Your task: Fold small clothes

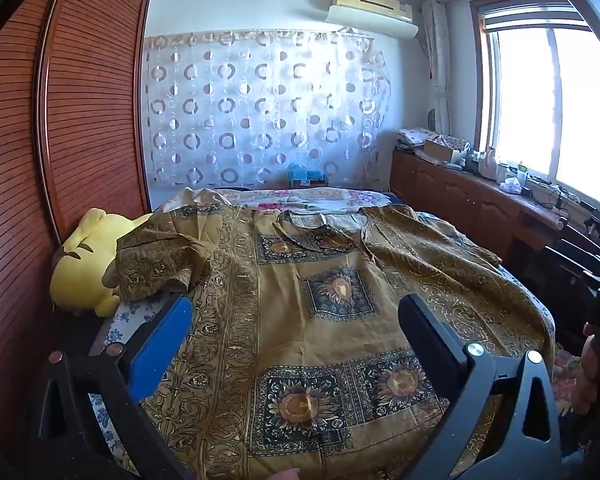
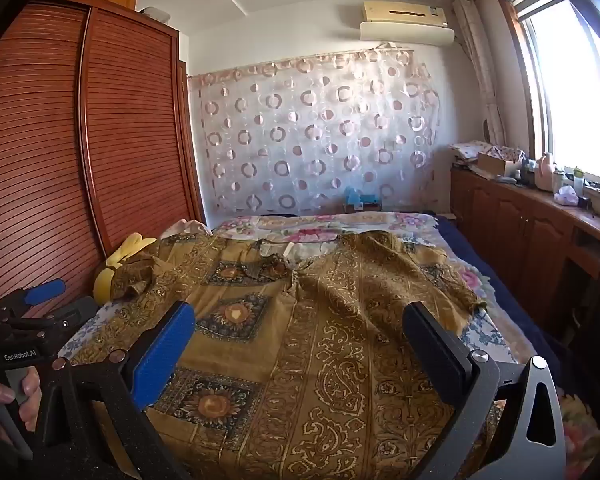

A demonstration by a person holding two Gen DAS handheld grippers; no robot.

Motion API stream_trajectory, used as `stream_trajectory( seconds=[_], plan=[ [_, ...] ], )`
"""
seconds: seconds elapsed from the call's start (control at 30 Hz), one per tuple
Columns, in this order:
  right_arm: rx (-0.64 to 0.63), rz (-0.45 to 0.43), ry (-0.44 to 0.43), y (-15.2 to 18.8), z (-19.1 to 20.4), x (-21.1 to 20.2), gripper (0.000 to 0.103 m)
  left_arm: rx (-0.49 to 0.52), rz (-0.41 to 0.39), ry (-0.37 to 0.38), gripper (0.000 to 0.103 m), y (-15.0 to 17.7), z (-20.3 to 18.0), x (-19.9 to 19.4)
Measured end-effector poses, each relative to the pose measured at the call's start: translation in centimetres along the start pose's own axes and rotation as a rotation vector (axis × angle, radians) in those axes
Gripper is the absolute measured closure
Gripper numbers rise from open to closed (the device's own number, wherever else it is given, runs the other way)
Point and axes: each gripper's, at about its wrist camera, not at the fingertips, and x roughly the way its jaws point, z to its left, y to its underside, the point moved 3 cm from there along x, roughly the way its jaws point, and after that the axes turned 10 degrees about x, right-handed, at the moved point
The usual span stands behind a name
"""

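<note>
Both grippers are idle above the near hem, jaws fully spread, nothing between them. Left gripper [image 1: 296, 344] sits over the sunflower panels; right gripper [image 2: 300, 344] over the paisley border strip.

The shirt [image 1: 332, 280] lies flat and face up on the bed [image 2: 500, 280], collar at the far end, hem towards you. Spread out like that, it looks ready for a first fold, none made so far as I can judge.

The left sleeve [image 1: 156, 264] is already flipped inward and bunched, its outer end resting against the yellow plush [image 1: 88, 264] beside the wardrobe [image 1: 92, 100]. The right sleeve [image 2: 440, 276] lies out flat towards the window side, cuff near the bed edge.

Your left hand [image 2: 8, 396] shows on the other gripper's handle in the right wrist view, so the two tools are close side by side.

My read on the next step: straighten the bunched left sleeve first, or the fold will trap a lump. Fabric looks thin and limp, so pinch at an edge or seam, not mid-panel. Watch the plush; a drag on that sleeve may snag it.
</note>
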Motion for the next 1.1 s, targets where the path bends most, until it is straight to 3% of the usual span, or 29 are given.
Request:
stream_trajectory(
  seconds=[1.1],
  plan=[
    [-0.010, 0.000, 0.000, 0.1, 0.0, 0.0, 0.000, 0.015, -0.014, -0.011, 0.000, -0.6, -0.4, -1.4]
  ],
)
